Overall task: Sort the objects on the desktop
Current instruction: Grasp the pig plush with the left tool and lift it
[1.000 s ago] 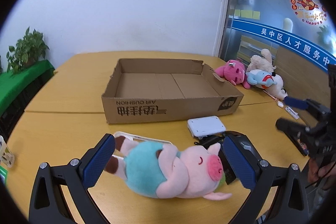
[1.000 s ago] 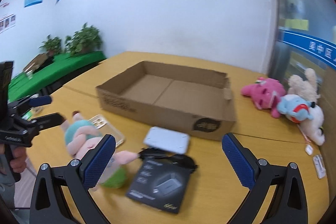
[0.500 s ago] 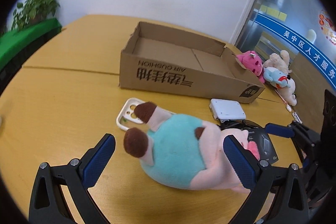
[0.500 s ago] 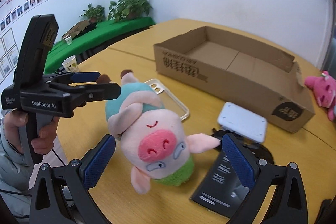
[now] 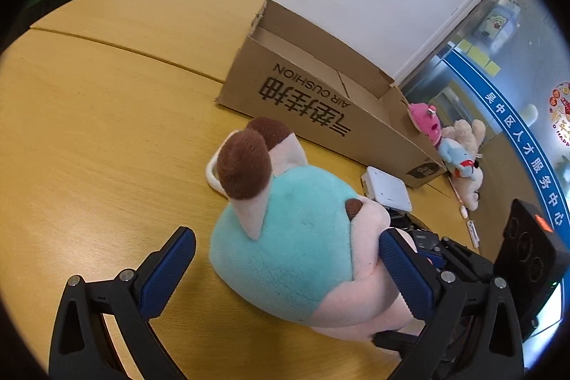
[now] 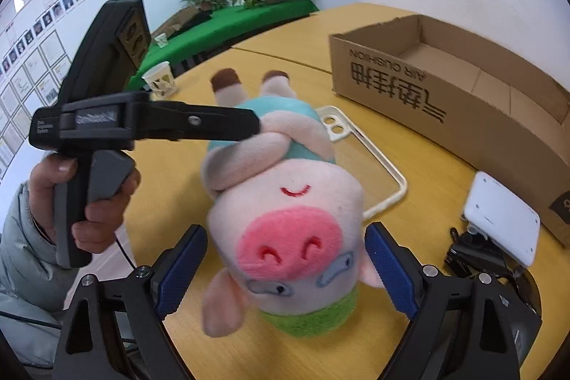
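A plush pig in a teal shirt lies on the yellow table, brown feet toward the cardboard box. My left gripper straddles its teal body: the right pad touches the plush and the left pad stands apart, so it is open. My right gripper straddles the pig's head from the other end. Its jaws are closing, and the pads are near the cheeks without pressing. The box holds nothing that I can see.
A clear phone case lies under the pig. A white device and black cables lie by the box corner. Other plush toys sit past the box. A paper cup stands far left. A hand holds the left gripper.
Both grippers came down and closed in on the pig, which now lies between both pairs of fingers. The right jaws have narrowed a little.
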The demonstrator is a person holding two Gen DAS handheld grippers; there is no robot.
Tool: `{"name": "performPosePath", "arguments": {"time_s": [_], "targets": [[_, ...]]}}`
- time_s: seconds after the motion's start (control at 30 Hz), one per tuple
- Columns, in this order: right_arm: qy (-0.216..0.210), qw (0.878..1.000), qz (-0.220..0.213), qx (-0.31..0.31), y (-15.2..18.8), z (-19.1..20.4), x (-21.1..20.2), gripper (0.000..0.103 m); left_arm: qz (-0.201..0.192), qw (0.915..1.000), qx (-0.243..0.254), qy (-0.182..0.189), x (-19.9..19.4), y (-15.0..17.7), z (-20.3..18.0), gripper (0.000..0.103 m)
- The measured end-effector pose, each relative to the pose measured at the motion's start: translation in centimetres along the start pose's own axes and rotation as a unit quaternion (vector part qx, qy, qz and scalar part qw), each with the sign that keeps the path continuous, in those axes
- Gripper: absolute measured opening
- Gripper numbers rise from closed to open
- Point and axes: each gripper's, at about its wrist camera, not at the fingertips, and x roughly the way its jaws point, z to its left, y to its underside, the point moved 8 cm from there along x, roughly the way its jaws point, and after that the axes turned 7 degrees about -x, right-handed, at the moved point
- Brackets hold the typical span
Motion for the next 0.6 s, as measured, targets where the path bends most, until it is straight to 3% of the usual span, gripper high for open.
{"name": "performPosePath", "arguments": {"time_s": [0.1,0.17,0.27,0.43,0.6], "targets": [[0.004,1.000,0.018,-0.001,0.9,0.0,1.0,0.085,0.008,0.9997,0.011,0.020,0.5,-0.1,-1.0,0.092],[0.022,0.999,0.026,-0.011,1.0,0.2,1.6,0.081,0.003,0.9995,0.031,0.009,0.7,-0.2,-1.7,0.085],[0.015,1.000,0.020,-0.004,1.0,0.0,1.4,0.075,0.001,0.9987,0.050,0.000,0.7,-0.6,-2.6,0.078],[-0.008,1.000,0.004,0.017,0.2,-0.5,0.7,0.071,-0.017,0.9963,0.083,-0.010,-0.1,-1.9,-4.4,0.076],[-0.001,0.999,-0.046,0.021,-3.1,-1.6,-2.5,0.071,-0.057,0.9896,0.132,0.006,-1.9,-6.2,-8.5,0.075]]}}
